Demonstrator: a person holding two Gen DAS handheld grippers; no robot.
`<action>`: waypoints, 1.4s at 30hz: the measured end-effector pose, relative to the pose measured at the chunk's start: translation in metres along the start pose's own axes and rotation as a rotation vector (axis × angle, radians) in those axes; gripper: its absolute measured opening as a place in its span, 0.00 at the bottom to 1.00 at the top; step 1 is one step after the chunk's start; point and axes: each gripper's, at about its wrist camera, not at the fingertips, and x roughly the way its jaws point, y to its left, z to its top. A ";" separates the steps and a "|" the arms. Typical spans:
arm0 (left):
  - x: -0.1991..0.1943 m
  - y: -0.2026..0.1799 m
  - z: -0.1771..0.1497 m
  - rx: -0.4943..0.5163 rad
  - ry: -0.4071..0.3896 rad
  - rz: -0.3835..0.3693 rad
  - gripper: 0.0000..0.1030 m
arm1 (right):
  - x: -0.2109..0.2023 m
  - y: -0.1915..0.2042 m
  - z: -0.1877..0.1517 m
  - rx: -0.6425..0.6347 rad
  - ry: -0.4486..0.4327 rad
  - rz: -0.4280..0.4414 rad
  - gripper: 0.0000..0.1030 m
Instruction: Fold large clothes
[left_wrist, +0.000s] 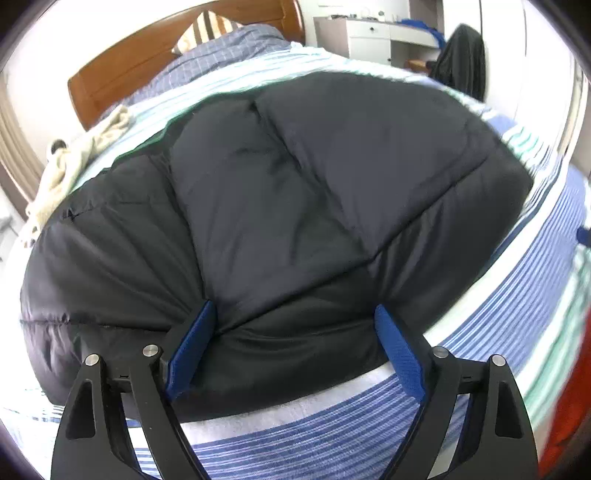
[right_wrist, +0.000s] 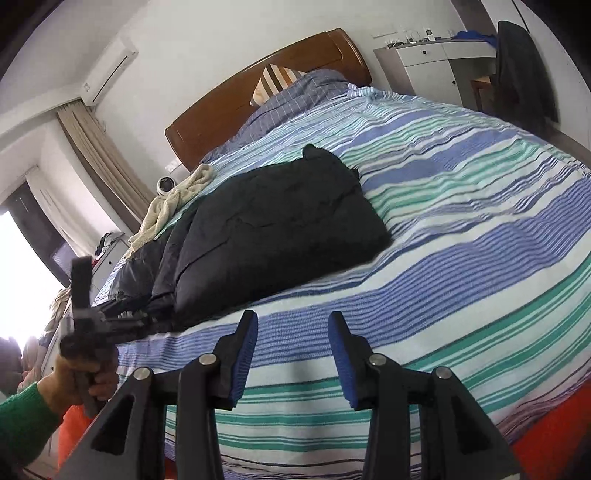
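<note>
A black padded jacket (left_wrist: 295, 184) lies folded in a thick block on the striped bedspread (left_wrist: 332, 435). My left gripper (left_wrist: 295, 317) stands open wide at the jacket's near edge. That edge bulges between its blue pads, and the left pad rests against the fabric. In the right wrist view the jacket (right_wrist: 277, 229) lies at centre left. There my right gripper (right_wrist: 293, 319) is open over bare bedspread (right_wrist: 461, 240), to the right of the jacket and apart from it, with nothing between its fingers. A hand (right_wrist: 77, 376) in a green sleeve holds the blurred left gripper at the jacket's near corner.
A cream cloth (right_wrist: 173, 199) lies crumpled beyond the jacket, near the bed's left edge. Behind are the wooden headboard (right_wrist: 258, 92) and a striped pillow (right_wrist: 277, 77). A white dresser (right_wrist: 436, 66) and a hanging dark garment (right_wrist: 524, 74) stand at the back right. Red fabric (right_wrist: 546, 435) hangs along the near bed edge.
</note>
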 end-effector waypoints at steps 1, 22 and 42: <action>-0.002 -0.002 0.002 0.002 0.002 0.009 0.86 | 0.005 -0.001 0.000 0.008 0.018 0.001 0.40; 0.039 0.033 0.063 -0.227 0.004 -0.048 0.87 | 0.124 -0.098 0.144 0.395 0.100 0.214 0.62; 0.023 0.063 0.074 -0.273 0.109 -0.120 0.75 | 0.098 -0.002 0.167 0.214 0.058 0.391 0.23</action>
